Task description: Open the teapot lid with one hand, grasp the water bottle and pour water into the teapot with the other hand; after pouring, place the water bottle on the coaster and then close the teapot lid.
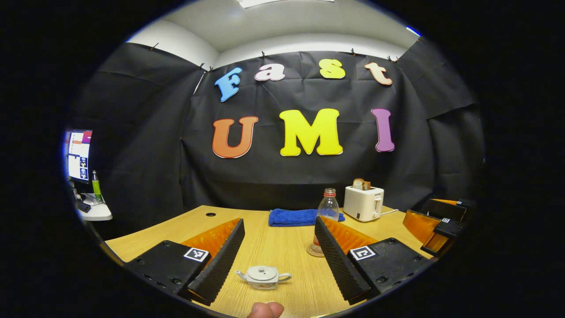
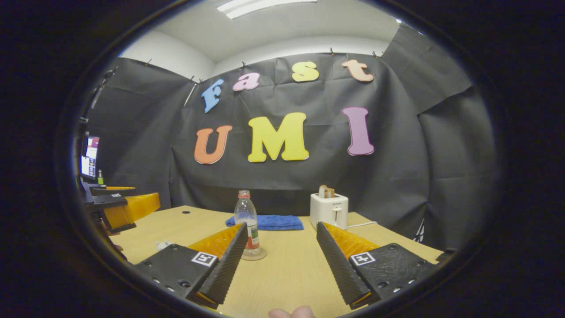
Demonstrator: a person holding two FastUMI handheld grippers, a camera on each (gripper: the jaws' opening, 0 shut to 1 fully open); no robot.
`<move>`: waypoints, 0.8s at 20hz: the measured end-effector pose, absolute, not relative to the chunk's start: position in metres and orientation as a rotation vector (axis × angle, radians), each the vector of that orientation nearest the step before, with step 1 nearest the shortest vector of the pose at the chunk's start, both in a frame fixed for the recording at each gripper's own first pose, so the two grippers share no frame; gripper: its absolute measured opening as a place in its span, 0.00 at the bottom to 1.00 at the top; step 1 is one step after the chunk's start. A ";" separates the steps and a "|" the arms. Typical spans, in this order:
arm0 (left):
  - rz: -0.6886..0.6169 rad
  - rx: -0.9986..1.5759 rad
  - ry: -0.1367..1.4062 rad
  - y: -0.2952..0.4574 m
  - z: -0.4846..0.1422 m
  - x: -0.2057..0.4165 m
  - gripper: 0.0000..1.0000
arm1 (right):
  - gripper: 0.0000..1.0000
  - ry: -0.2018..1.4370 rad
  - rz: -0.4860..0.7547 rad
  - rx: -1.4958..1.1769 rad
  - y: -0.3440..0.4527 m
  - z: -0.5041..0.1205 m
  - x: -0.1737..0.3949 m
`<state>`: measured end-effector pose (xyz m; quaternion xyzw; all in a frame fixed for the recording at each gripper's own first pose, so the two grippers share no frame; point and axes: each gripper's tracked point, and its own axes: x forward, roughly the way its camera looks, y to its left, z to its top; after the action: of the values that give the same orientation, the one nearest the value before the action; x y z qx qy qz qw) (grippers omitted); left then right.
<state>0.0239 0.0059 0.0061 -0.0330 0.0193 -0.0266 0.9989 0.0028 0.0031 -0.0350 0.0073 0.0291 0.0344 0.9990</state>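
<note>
bottle [image 1: 327, 207] base hidden behind finger, teapot [image 2: 162, 245] mostly hidden behind claw

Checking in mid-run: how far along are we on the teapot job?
Either nothing has begun or all is finished; the frame can't say. The teapot has its lid on, the water bottle stands on the coaster, and both the left claw and right claw are open and empty.

A white toaster [image 1: 363, 203] with a slice of bread [image 1: 361, 184] in its slot stands at the far right of the wooden surface [image 1: 282, 251]. A folded blue towel [image 1: 293, 217] lies just left of it. A monitor [image 1: 78, 155] glows far left, beside a green bottle [image 1: 96, 187].
</note>
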 end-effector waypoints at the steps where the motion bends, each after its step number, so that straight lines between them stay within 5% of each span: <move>1: -0.061 -0.067 0.029 0.004 0.006 0.019 1.00 | 0.94 0.050 0.062 -0.002 0.005 -0.033 -0.005; 16: -0.138 -0.059 0.028 -0.008 0.008 0.005 1.00 | 0.94 0.037 -0.002 0.003 0.025 -0.021 -0.033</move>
<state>0.0048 -0.0084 0.0076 -0.0296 0.0138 -0.0689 0.9971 -0.0327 0.0252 -0.0211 0.0015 0.0184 -0.0008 0.9998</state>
